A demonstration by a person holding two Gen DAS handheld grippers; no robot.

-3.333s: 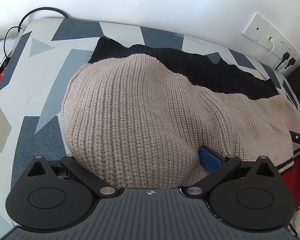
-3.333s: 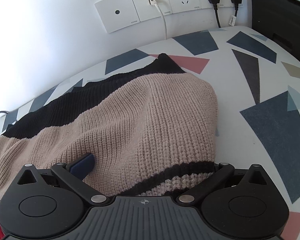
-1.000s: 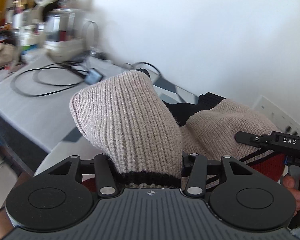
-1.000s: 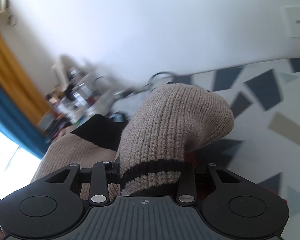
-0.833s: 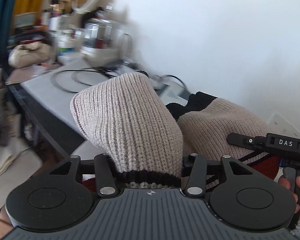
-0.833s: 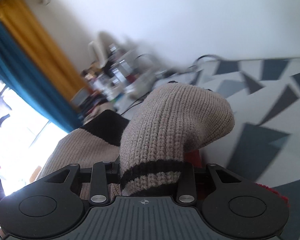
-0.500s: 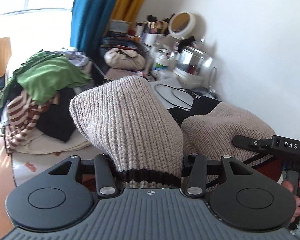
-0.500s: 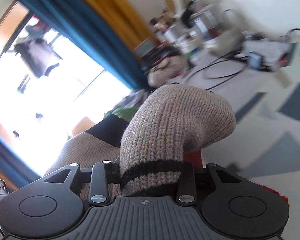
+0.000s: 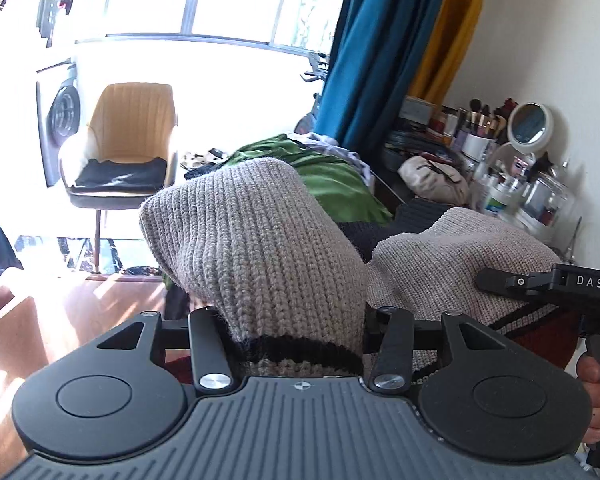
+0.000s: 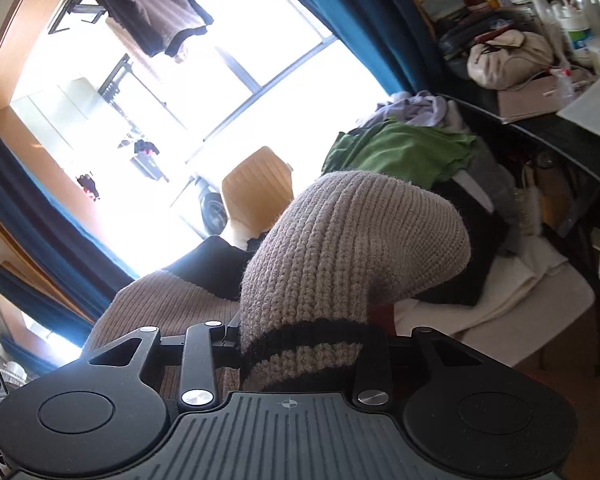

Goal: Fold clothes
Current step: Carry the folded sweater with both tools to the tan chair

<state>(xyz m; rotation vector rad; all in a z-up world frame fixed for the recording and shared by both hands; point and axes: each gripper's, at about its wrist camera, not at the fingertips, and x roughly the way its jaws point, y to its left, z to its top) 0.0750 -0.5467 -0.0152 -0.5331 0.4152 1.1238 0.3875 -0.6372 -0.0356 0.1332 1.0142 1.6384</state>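
Note:
A beige knitted sweater (image 9: 256,260) with a black band and black stripes at its hem hangs folded in the air between both grippers. My left gripper (image 9: 296,332) is shut on one bunched end of it; the knit hides the fingertips. In the right wrist view the other bunched end of the sweater (image 10: 340,260) sits clamped in my right gripper (image 10: 300,344), with the rest sagging to the left. The right gripper (image 9: 540,284) also shows at the right edge of the left wrist view, held by a hand (image 9: 596,376).
A pile of clothes topped by a green garment (image 9: 332,184) lies straight ahead, on a white surface (image 10: 540,300). A yellow chair (image 9: 128,136) stands by the bright window. A cluttered dressing table (image 9: 500,152) lines the right wall, beside a blue curtain (image 9: 364,60).
Both views have swung from the white wall and patterned bed round to the window, chair and clothes pile. The sweater stays clamped in both grippers the same way.

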